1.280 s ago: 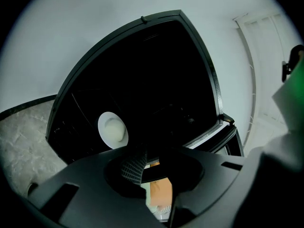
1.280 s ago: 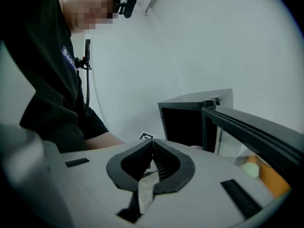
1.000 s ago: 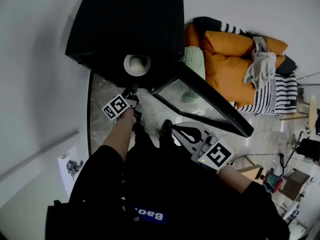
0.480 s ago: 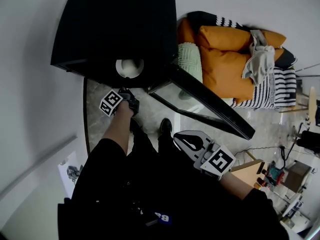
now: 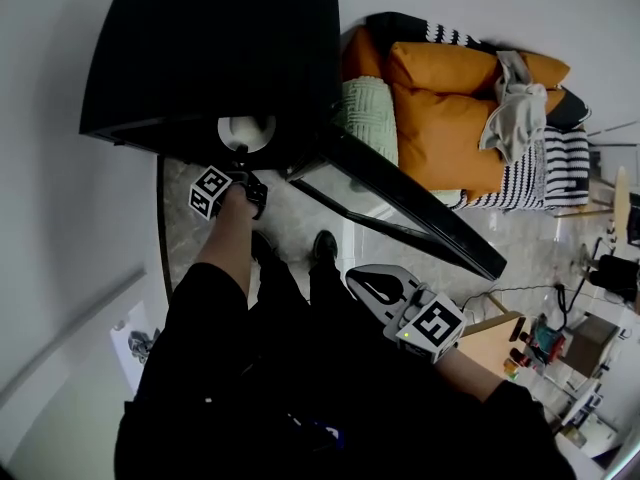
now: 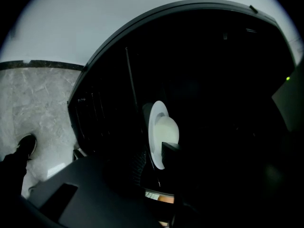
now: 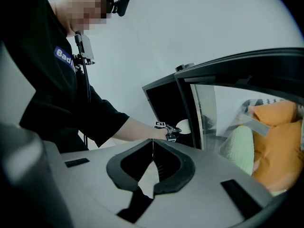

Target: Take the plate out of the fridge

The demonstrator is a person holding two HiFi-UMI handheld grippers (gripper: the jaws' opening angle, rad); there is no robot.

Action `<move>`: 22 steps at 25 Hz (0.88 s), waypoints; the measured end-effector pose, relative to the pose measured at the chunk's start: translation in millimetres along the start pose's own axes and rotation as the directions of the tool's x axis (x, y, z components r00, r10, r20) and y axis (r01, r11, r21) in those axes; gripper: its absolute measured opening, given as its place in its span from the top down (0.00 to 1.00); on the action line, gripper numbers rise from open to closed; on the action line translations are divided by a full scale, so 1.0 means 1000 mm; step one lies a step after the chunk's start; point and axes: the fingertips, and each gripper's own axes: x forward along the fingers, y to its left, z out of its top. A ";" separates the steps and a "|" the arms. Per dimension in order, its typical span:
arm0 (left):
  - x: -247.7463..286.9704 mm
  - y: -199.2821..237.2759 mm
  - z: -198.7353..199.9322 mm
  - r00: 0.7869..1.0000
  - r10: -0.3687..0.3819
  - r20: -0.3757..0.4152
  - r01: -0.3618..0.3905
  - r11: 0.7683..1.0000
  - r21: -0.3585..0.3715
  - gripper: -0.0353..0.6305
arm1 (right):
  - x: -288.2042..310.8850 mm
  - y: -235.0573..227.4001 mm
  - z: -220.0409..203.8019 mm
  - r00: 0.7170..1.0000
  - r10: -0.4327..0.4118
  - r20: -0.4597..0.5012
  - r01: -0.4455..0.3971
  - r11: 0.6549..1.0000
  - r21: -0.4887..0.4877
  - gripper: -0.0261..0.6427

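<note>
Reaching closer, the left claw [image 5: 247, 180] now hangs spread at the rim of the plate [image 5: 245, 130], still inside the fridge [image 5: 220, 48], so pinching looks next; the right claw [image 5: 375, 286] waits pressed together, empty.

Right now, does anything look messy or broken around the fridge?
Nothing looks broken or spilled. The fridge door is open with the plate sitting inside. Only a grey cloth lies crumpled over the orange cushions.

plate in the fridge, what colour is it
White. The plate shows best in the left gripper view, bright against the dark fridge.
</note>
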 end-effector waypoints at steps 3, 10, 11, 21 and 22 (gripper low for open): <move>0.006 0.003 -0.003 1.000 0.011 -0.014 -0.011 0.999 -0.038 0.79 | -0.001 -0.002 -0.004 1.000 -0.006 -0.019 0.006 1.000 0.000 0.95; 0.007 0.006 -0.004 1.000 -0.014 -0.003 0.013 0.993 -0.114 0.85 | -0.003 -0.009 -0.015 0.998 -0.028 -0.056 0.029 0.999 0.021 0.95; 0.006 0.006 -0.004 1.000 -0.015 0.001 0.015 0.992 -0.122 0.85 | -0.003 -0.009 -0.014 0.998 -0.026 -0.057 0.027 0.999 0.019 0.95; -0.007 0.004 -0.006 0.999 -0.045 0.025 0.048 0.984 -0.172 0.91 | -0.002 -0.008 -0.013 0.998 0.003 -0.068 -0.003 1.000 0.006 0.95; -0.009 0.003 -0.006 0.998 -0.056 0.030 0.061 0.983 -0.173 0.92 | -0.002 -0.007 -0.012 0.998 0.007 -0.068 -0.007 1.000 0.003 0.95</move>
